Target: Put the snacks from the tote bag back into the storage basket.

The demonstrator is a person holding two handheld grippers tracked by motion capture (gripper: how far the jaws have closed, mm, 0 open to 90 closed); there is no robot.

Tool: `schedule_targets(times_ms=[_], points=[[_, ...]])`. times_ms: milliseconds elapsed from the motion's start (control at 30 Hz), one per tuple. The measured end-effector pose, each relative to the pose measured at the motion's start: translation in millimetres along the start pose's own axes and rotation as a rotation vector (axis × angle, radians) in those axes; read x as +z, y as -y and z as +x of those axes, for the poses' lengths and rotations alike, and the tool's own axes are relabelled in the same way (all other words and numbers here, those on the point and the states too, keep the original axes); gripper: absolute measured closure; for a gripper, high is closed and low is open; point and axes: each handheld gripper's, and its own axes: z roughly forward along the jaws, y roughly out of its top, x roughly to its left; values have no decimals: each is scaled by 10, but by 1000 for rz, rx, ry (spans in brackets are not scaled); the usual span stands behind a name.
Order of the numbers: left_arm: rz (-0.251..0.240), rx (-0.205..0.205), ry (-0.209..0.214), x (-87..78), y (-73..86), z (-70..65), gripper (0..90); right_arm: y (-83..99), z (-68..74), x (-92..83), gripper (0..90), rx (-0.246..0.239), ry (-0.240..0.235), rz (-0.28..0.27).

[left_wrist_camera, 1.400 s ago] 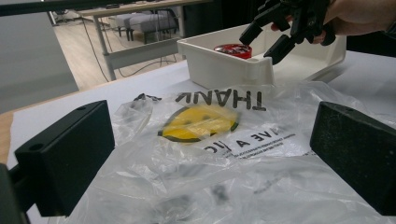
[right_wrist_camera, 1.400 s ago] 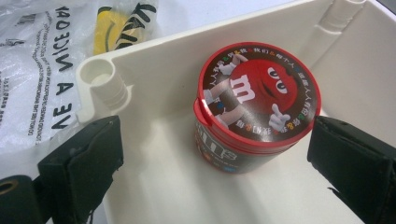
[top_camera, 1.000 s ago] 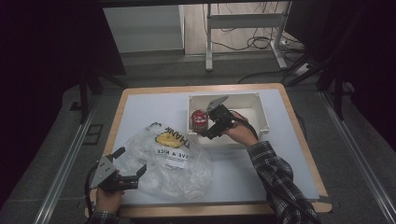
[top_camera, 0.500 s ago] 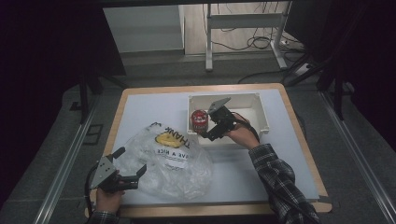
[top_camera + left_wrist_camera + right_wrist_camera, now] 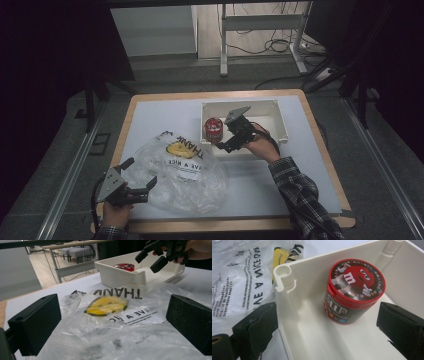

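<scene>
Candy tub [image 5: 354, 291] stands upright in the left end of the white bin [image 5: 272, 107], centre of the high view. My right gripper [image 5: 226, 146] hangs just beside it, jaws apart. Rigid plastic, glossy, likely slippery: I'd pinch the wall below the lid. Left gripper [image 5: 142, 187] spread at the limp, light plastic bag [image 5: 192, 175].

Bag [image 5: 117, 315] reads "THANK"; candy tub [image 5: 354, 292] shows "m".

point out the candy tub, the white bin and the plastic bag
candy tub [image 5: 357, 282], right gripper view, red lid.
white bin [image 5: 280, 122], high view, right wall.
plastic bag [image 5: 107, 306], left gripper view, yellow smiley print.
</scene>
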Motion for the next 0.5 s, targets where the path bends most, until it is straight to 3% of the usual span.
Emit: schedule_targets(times_ms=[500], points=[[0,1,0,1,0,0,0,80,28,-44,38,11,3,-7]])
